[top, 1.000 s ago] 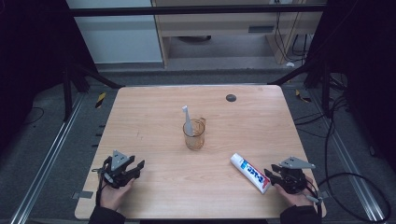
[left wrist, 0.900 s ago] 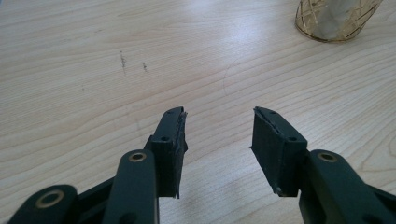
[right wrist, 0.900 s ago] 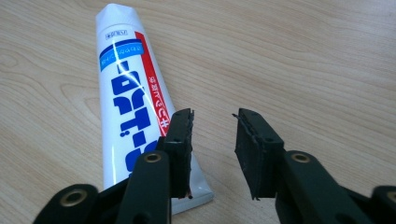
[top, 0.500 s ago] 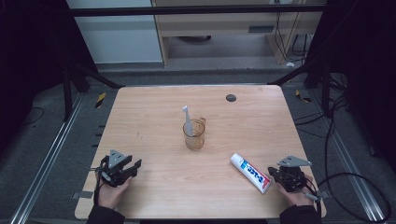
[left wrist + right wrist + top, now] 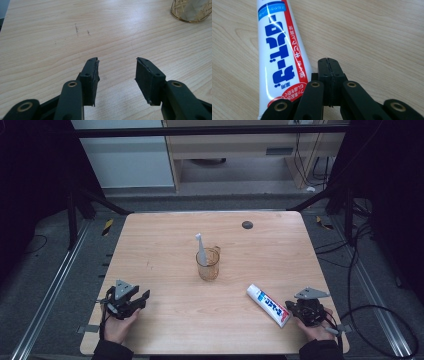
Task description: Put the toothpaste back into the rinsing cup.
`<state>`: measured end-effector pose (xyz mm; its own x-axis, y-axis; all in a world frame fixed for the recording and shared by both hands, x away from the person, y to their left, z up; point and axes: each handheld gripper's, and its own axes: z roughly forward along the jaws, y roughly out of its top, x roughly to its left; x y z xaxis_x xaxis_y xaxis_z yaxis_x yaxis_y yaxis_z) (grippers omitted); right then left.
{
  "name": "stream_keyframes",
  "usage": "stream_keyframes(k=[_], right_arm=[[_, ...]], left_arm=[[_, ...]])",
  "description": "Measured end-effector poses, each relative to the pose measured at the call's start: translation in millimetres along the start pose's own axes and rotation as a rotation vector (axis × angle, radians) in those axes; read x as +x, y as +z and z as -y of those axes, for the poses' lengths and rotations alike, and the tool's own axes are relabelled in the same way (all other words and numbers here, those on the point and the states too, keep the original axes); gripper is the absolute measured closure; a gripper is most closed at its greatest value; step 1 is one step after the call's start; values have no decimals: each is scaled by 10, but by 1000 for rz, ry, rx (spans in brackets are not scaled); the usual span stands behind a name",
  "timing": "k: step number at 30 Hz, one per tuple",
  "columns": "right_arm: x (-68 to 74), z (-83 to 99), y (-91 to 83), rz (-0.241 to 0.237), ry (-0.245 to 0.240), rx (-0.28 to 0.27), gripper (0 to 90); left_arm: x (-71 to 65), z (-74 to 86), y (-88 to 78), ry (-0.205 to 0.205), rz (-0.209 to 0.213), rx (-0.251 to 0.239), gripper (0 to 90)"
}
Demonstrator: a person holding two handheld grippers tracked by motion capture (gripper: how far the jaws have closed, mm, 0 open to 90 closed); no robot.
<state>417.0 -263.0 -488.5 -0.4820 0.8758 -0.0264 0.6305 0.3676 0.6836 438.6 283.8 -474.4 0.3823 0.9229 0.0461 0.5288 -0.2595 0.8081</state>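
1. Lying flat on the desk (image 5: 165,245), near its right front corner, is a toothpaste tube (image 5: 268,305).
2. Right hand-held gripper (image 5: 306,312) sits just beside the tube, jaws clenched, empty.
3. Left hand-held gripper (image 5: 129,300) rests front-left, jaws released.
4. Amber glass cup (image 5: 208,264) mid-desk holds a toothbrush (image 5: 201,250).

Bare wood all around on the table (image 5: 160,245), with lots of room to move. In the middle, a cup (image 5: 208,265) with a toothbrush (image 5: 201,249) sticking up. Just beside the pressed-together right gripper (image 5: 329,60), a toothpaste tube (image 5: 279,57) lying flat.
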Motion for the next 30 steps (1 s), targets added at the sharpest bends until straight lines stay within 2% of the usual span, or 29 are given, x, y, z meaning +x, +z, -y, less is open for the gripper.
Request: stream_keyframes(k=[5,13,23,30], right_arm=[[34,-3,-13,-5,-8,-2,900],[159,8,31,-60,-28,28,900],[370,-5,30,-123,-58,11,900],[446,-44,70,-167,-67,-4,900]], left_arm=[[-4,-3,2,-1,0,2,526],[5,-2,9,-4,-13,3,525],[10,-4,11,-9,-17,4,524],[21,-4,13,-16,-28,5,505]])
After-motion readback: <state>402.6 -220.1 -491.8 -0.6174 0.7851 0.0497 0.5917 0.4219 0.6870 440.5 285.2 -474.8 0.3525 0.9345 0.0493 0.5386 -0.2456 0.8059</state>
